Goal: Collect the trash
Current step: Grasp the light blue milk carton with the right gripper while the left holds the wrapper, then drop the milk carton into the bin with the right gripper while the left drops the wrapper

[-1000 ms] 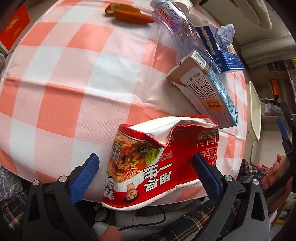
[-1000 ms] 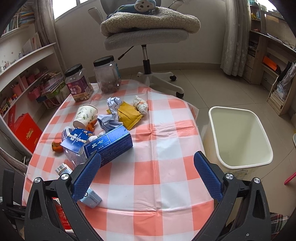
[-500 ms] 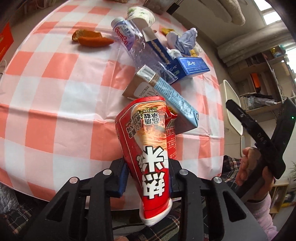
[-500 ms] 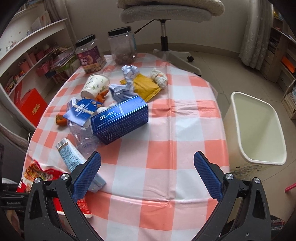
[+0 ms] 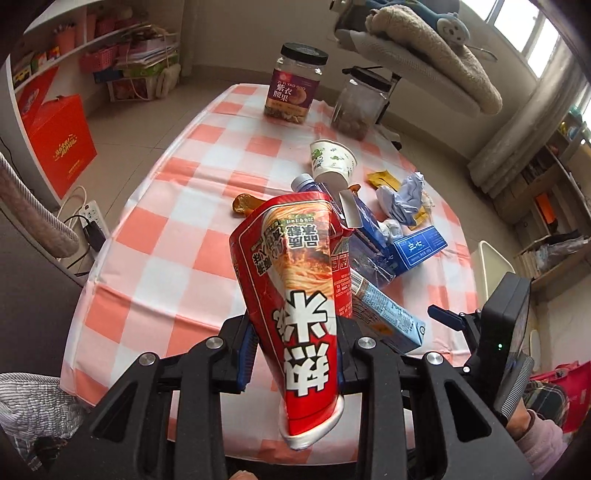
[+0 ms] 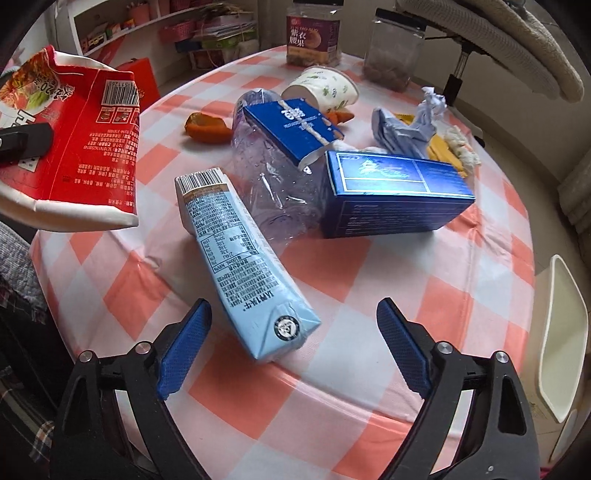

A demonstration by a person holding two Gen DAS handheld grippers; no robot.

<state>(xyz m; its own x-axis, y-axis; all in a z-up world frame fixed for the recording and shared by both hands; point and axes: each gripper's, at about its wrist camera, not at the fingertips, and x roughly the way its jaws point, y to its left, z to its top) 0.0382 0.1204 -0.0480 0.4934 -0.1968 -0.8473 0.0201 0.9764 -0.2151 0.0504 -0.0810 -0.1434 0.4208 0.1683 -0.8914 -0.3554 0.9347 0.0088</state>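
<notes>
My left gripper (image 5: 293,347) is shut on a flattened red noodle packet (image 5: 295,288), held up above the near edge of the checked table (image 5: 177,206); the same packet (image 6: 74,147) shows at the left of the right wrist view. My right gripper (image 6: 293,354) hangs low over the table with its jaws closing. The near end of a light blue drink carton (image 6: 240,258) lies between its blue pads (image 6: 184,347), which do not touch it. Behind the carton lie a crushed clear bottle (image 6: 273,177) and a dark blue box (image 6: 391,192).
A paper cup (image 6: 321,88), orange peel (image 6: 207,129), crumpled wrappers (image 6: 410,125) and two jars (image 6: 314,33) sit further back on the table. A white bin (image 6: 561,347) stands on the floor at the right. An office chair (image 5: 424,62) with a blanket is behind the table.
My left gripper closed on the red packet and lifted it off the table, tilting upward. My right gripper dropped and swung left to the blue carton, and its jaws narrowed slightly.
</notes>
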